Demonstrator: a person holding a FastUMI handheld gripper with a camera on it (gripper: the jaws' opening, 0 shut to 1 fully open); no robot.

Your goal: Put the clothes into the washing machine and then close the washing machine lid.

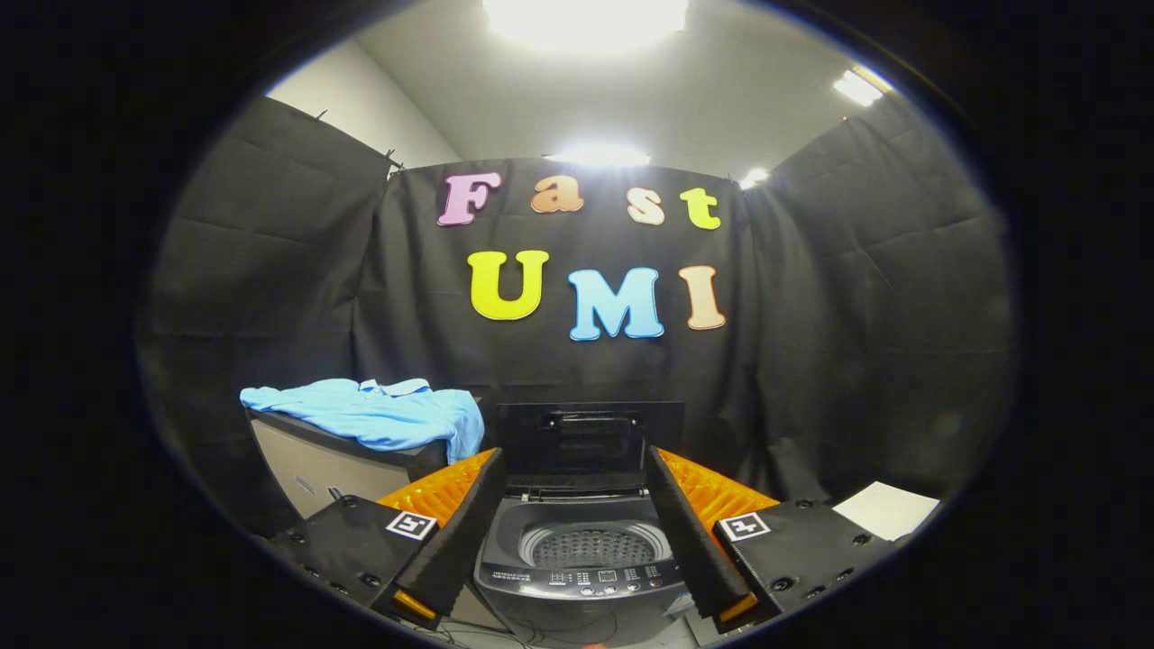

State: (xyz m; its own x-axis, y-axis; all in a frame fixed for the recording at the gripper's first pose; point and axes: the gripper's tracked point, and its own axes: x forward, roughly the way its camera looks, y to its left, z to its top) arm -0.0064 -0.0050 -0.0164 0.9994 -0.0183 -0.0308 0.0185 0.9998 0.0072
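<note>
While the gripper (577,532) gapes wide, empty, a dark-grey top-loading washing machine (586,577) sits between its fingers, lid (590,446) raised. Light-blue shirt (379,413): draped over a grey cabinet's (315,464) top edge.

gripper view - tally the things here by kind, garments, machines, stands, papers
blue shirt: 1
washing machine, lid up, drum empty: 1
grey stand under the shirt: 1
white sheet: 1
gripper, fingers open, holding nothing: 1
total: 5

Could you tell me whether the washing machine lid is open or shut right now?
Open. The lid stands upright behind the bare drum, beyond the open, empty gripper.
</note>
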